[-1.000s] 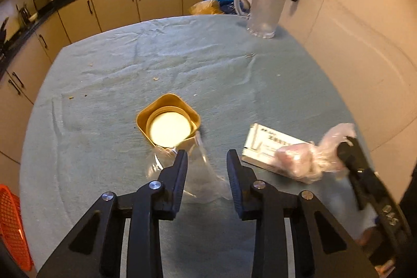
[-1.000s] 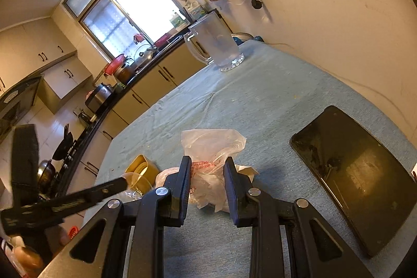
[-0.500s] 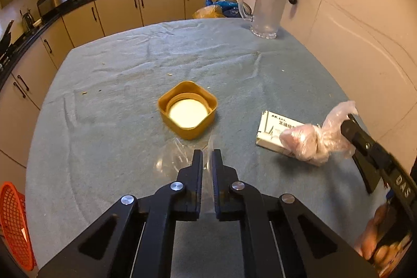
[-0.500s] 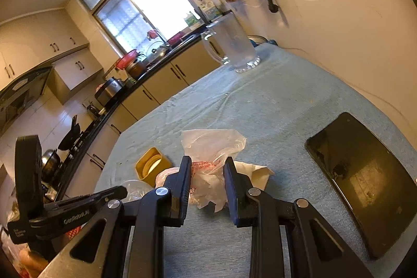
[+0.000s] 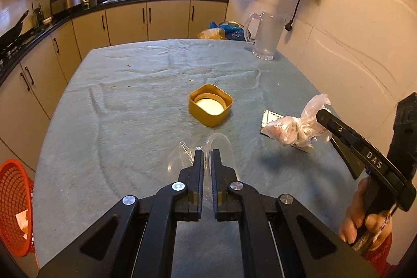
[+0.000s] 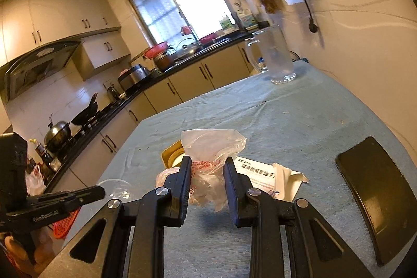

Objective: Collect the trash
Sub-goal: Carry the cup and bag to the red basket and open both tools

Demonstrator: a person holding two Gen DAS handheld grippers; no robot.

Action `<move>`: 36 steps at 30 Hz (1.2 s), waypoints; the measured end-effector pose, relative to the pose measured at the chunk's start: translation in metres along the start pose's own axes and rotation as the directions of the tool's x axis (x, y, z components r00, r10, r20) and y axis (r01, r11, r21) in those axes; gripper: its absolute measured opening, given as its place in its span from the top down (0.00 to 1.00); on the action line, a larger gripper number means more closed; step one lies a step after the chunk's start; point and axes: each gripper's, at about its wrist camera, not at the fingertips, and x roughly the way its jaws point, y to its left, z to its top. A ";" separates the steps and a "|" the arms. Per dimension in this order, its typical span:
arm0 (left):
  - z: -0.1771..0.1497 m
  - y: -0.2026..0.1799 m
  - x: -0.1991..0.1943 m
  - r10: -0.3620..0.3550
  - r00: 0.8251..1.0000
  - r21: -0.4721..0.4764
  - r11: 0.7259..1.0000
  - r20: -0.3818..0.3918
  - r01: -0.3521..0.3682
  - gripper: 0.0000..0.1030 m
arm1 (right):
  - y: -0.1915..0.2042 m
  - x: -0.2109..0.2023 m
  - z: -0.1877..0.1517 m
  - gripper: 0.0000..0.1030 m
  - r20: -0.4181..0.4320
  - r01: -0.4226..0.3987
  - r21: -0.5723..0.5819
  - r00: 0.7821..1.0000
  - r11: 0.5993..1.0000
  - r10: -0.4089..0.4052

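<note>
My left gripper is shut on a clear plastic wrapper and holds it just above the blue-grey tablecloth. My right gripper is shut on a crumpled plastic bag with red print, lifted off the table; the bag also shows in the left wrist view, with the right gripper behind it. A white printed box with a torn flap lies under the bag. A yellow square lid lies upside down mid-table.
A glass jug stands at the far right corner by the wall. A black tray lies at the table's right edge. An orange basket sits off the left edge, below the table. Kitchen cabinets run behind.
My left gripper closed on the clear wrapper and pulled back and up with it. My right gripper rose with the plastic bag, uncovering the white box.
</note>
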 end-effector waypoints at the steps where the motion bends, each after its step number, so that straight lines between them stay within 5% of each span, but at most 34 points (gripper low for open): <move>1: -0.002 0.003 -0.003 0.003 1.000 -0.002 1.000 0.004 -0.003 0.95 | 0.002 0.001 -0.001 0.74 -0.001 -0.002 -0.012 1.000 1.000 0.002; 36: -0.042 0.091 -0.070 0.014 0.994 -0.112 0.994 0.105 -0.002 0.95 | 0.109 0.016 -0.020 0.74 -0.132 -0.107 -0.129 0.987 0.986 0.089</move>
